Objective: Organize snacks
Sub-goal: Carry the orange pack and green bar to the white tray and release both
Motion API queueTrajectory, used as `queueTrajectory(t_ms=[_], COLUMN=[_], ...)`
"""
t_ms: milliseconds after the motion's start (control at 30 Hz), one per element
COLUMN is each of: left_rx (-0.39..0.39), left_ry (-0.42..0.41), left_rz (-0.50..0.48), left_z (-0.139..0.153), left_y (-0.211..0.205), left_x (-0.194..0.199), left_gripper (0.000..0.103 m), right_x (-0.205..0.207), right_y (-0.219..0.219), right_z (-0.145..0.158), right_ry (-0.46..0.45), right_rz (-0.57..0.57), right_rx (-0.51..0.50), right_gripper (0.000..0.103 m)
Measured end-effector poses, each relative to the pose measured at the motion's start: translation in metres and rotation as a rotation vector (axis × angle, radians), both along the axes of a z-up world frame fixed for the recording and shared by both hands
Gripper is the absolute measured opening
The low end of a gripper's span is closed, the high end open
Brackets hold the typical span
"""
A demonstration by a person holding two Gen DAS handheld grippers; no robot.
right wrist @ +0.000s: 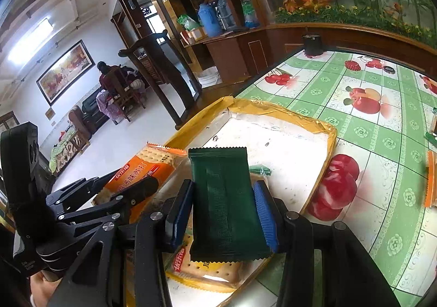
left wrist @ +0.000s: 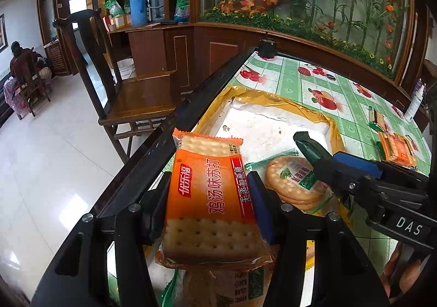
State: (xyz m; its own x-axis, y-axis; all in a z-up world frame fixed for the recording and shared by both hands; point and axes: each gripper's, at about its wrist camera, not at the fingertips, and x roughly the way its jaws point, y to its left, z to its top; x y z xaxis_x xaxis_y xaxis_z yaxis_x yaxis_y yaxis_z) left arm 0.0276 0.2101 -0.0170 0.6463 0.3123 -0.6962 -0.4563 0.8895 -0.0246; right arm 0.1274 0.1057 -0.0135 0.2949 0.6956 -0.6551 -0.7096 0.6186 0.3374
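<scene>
A fruit-print tablecloth [right wrist: 363, 127] covers the table. Over the gold-rimmed tray's [left wrist: 273, 101] near end, the left gripper [left wrist: 210, 192] pinches an orange cracker pack [left wrist: 207, 197] and the right gripper [right wrist: 224, 208] pinches a dark green packet [right wrist: 224, 203]. Both look about to be lowered and released into the tray beside a round cracker pack [left wrist: 295, 184]. Packs beneath are mostly hidden; farther snacks [left wrist: 397, 148] wait right.
</scene>
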Motion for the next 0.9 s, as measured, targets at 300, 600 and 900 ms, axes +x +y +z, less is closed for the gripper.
queueTrajectory(t_ms=[300, 600, 900], left_rx=[-0.002, 0.048, 0.061], left_ry=[-0.012, -0.033, -0.059], left_rz=[0.019, 0.046, -0.004], left_z=[0.006, 0.021, 0.035], left_y=[0.005, -0.006, -0.038], left_x=[-0.001, -0.006, -0.004], left_gripper=[0.081, 0.092, 0.100], right_x=[-0.007, -0.016, -0.021], right_y=[0.007, -0.020, -0.086], right_z=[0.001, 0.022, 0.036], right_ry=[-0.016, -0.065, -0.087], right_rz=[0.009, -0.028, -0.120], right_rx=[-0.011, 0.001, 0.014], right_gripper=[0.052, 0.074, 0.083])
